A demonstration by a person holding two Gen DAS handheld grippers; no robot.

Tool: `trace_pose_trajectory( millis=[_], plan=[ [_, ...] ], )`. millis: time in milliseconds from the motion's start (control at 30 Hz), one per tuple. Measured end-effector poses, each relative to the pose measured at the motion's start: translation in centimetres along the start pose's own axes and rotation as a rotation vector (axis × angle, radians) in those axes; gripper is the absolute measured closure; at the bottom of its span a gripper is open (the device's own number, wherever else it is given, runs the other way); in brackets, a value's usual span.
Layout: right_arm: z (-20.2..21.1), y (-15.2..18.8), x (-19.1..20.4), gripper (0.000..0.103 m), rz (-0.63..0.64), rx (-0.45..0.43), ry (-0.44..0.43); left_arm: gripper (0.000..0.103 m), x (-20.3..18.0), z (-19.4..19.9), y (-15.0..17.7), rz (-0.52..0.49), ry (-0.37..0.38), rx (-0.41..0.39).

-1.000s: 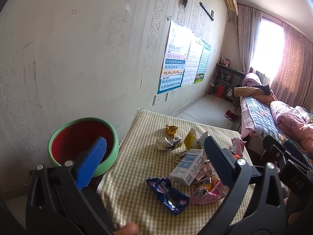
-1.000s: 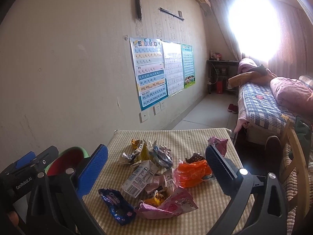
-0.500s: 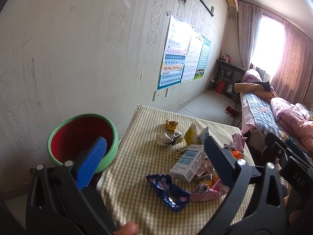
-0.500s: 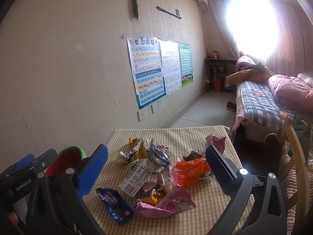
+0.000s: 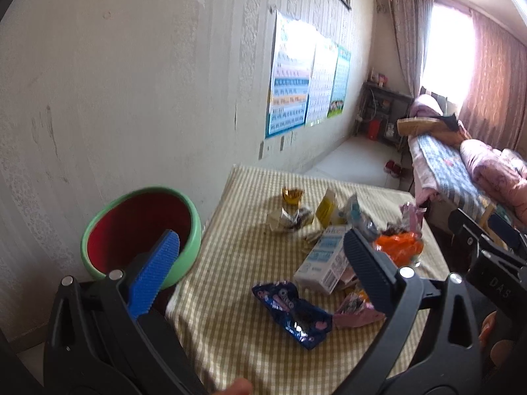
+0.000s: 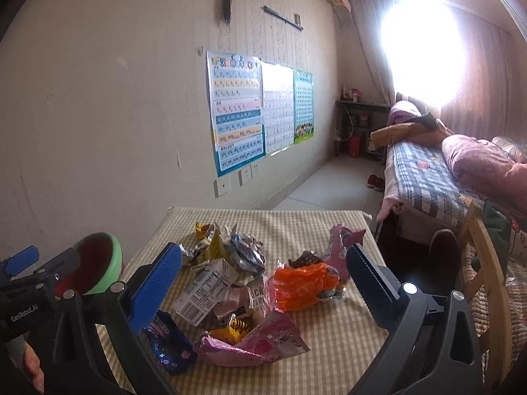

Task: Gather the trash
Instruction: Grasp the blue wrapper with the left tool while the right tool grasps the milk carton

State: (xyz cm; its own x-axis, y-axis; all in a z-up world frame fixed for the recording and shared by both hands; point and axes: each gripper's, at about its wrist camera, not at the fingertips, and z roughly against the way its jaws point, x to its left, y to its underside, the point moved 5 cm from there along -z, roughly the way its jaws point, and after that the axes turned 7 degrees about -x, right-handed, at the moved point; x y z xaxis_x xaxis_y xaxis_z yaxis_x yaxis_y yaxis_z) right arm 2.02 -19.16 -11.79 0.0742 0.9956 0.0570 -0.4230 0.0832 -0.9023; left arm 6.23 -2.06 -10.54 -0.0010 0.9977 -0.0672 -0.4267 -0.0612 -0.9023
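Presently, both tools are held above the near edge of the table [image 6: 329, 220], which is covered in a checked cloth, and neither has taken hold of anything. The left gripper [image 5: 260, 263] stands with its jaws spread wide and empty; the right gripper [image 6: 263, 276] is likewise spread and holds nothing.

The trash lies in a loose heap at the middle of the table. Nearest the left gripper is a dark blue snack wrapper [image 5: 293, 312], lying flat and apart from the rest at the near left of the heap. Just behind it a white carton [image 5: 324, 263] lies on its side, touching a pink wrapper [image 6: 257, 339]. An orange wrapper [image 6: 303, 283] sits on the right side of the heap, and crumpled foil pieces [image 5: 290, 219] lie further back.

A green bin with a red inside [image 5: 141, 230] stands off the table's left edge, below the tabletop level. Its placement beside the left gripper suggests that hand is meant to carry items across.

In the inspector's judgement, collection has not begun: the bin appears empty, though its bottom is partly hidden by the left gripper's blue pad. The blue wrapper, being isolated and closest, is the likely first pick; thin film of that kind may slip unless pinched at a raised fold.
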Motion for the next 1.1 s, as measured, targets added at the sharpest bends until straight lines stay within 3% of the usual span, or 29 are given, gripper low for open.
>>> trace_pose_trajectory(
  millis=[133,233,400,633,700,800,933,1100],
  plan=[
    [-2.3,2.5,-1.0,0.008,-0.032,0.116,-0.026,0.006,-0.7,-2.5,2.6,0.006,0.041,0.122],
    [-4.1,4.6,-1.8,0.017,-0.058,0.215,-0.055,0.013,-1.1,-4.5,4.9,0.024,0.065,0.223],
    [-6.6,7.5,-2.2,0.033,-0.145,0.351,-0.105,0.030,-1.2,-8.3,8.9,0.070,0.076,0.403],
    [-9.2,7.2,0.9,0.034,-0.211,0.442,-0.287,0.050,-1.5,-11.7,12.1,0.110,0.101,0.554],
    [-10.3,7.3,1.8,0.038,-0.228,0.478,-0.321,0.067,-1.7,-12.1,12.9,0.128,0.132,0.593],
    [-11.9,7.3,2.8,0.041,-0.254,0.526,-0.353,0.085,-1.2,-12.2,13.3,0.177,0.161,0.614],
    [-13.7,7.5,4.2,0.041,-0.300,0.601,-0.388,0.087,-0.7,-11.8,12.7,0.203,0.175,0.589],
    [-15.5,8.6,5.7,0.040,-0.295,0.677,-0.363,0.087,-0.1,-11.6,12.4,0.194,0.180,0.573]
  ],
)
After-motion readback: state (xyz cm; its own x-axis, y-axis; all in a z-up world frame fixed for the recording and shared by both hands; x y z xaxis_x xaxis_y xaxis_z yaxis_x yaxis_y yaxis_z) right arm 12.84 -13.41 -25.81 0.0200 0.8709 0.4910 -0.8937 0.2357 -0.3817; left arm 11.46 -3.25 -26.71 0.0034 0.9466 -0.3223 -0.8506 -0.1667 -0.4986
